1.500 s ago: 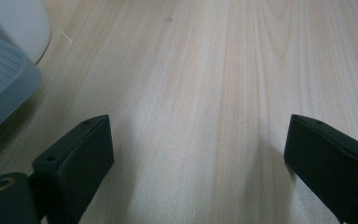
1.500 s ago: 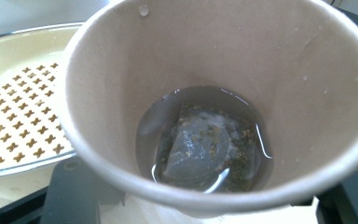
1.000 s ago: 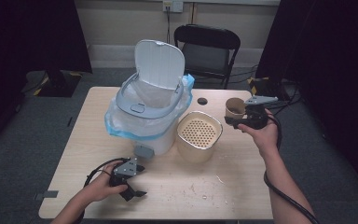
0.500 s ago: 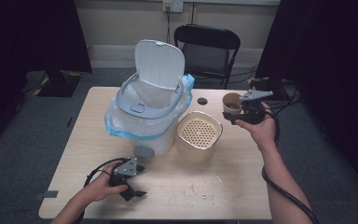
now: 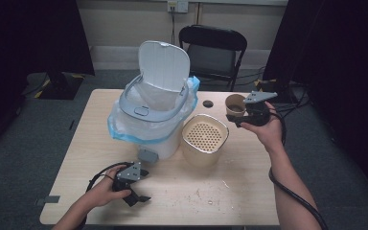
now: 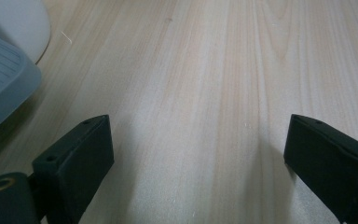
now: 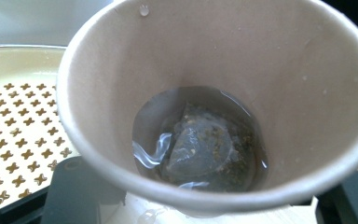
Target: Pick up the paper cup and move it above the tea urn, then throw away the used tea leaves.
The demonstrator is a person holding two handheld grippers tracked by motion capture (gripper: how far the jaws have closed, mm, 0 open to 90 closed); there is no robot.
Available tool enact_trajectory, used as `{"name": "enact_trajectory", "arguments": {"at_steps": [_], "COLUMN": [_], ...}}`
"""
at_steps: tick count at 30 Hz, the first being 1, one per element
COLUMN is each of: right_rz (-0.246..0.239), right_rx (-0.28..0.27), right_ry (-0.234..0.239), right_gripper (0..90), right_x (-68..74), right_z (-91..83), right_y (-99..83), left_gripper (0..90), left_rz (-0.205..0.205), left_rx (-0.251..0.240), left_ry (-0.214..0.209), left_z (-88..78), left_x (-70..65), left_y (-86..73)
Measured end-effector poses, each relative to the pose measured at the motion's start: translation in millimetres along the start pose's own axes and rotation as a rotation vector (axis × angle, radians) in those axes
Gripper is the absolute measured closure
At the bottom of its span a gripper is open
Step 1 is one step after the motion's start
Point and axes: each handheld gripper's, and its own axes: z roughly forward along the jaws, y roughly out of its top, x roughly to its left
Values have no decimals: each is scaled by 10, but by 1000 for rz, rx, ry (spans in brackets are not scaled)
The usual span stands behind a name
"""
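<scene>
My right gripper (image 5: 240,115) is shut on a brown paper cup (image 5: 235,104), held above the table's far right beside the beige strainer pot (image 5: 204,139). The right gripper view looks into the cup (image 7: 214,56): a wet tea bag (image 7: 200,144) lies in a little liquid at its bottom, and my right gripper (image 7: 214,207) has its black jaws on either side of the cup's base. My left gripper (image 5: 136,194) rests on the wooden table (image 5: 100,143) near the front left, jaws wide open. Nothing but bare wood lies in the left gripper (image 6: 196,163).
A white pedal bin (image 5: 148,115) with a blue liner and raised lid stands mid-table; its grey pedal (image 6: 0,88) is close to my left jaw. A small black disc (image 5: 207,103) lies behind the strainer pot (image 7: 9,121). Crumbs (image 5: 211,194) dot the front. A black chair (image 5: 213,48) stands beyond.
My right gripper has lifted the cup slightly and brought it a little to the left, toward the strainer pot. The left gripper has stayed put.
</scene>
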Motion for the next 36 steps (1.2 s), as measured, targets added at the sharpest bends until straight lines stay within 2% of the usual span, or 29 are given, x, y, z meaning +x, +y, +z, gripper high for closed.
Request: {"name": "enact_trajectory", "arguments": {"at_steps": [19, 28, 32, 36], "right_rz": [-49, -117, -162, -183], "right_rx": [10, 38, 53, 44], "right_ry": [-8, -56, -73, -94], "right_gripper": [329, 330, 331, 333], "right_x": [-2, 41, 67, 78], "right_z": [5, -6, -12, -17], "right_y": [146, 186, 227, 256], "left_gripper": [74, 74, 74, 74], "left_rz": [6, 6, 6, 6], "left_rx": [-2, -2, -2, -2], "left_ry": [-4, -4, -4, -4], "left_z": [3, 3, 3, 3], "left_x": [6, 6, 7, 6], "left_y": [1, 1, 1, 1]}}
